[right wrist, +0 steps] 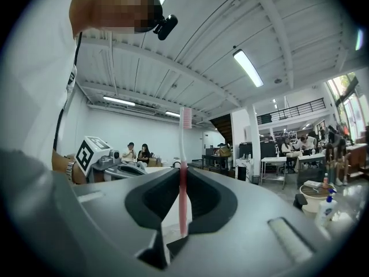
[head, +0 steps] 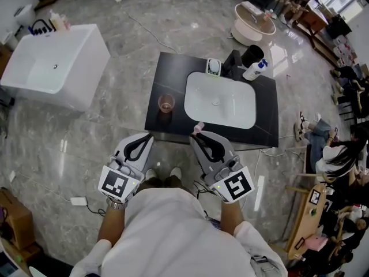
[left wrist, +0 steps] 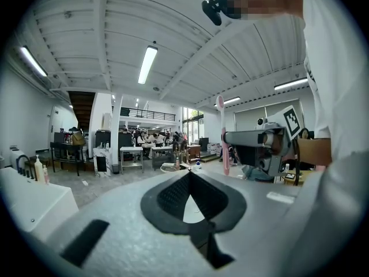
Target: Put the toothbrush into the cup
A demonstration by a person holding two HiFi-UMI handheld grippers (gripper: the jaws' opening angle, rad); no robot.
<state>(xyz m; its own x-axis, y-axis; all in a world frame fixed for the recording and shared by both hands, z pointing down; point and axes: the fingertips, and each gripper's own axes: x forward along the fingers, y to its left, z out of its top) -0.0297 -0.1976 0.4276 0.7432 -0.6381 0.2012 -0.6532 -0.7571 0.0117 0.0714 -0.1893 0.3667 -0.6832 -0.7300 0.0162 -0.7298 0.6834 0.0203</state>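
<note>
A pink toothbrush [right wrist: 183, 172] stands upright between the jaws of my right gripper [right wrist: 182, 175], which is shut on its handle; the bristle head [right wrist: 185, 118] points up. In the head view the right gripper [head: 195, 134] holds the toothbrush [head: 199, 127] at the near edge of the black counter [head: 155, 111]. A clear pinkish cup [head: 166, 103] stands on the counter left of the white basin [head: 220, 100], ahead of both grippers. My left gripper [head: 148, 137] hovers below the cup, shut and empty [left wrist: 189, 175]. From the left gripper view the toothbrush [left wrist: 222, 133] is seen upright.
A white bathtub [head: 52, 65] stands at the far left. Behind the basin are a black cup [head: 252, 55], a pump bottle [head: 254, 70] and a small white holder [head: 214, 67]. A round white tub [head: 252, 23] is farther back. People sit at the right [head: 334, 154].
</note>
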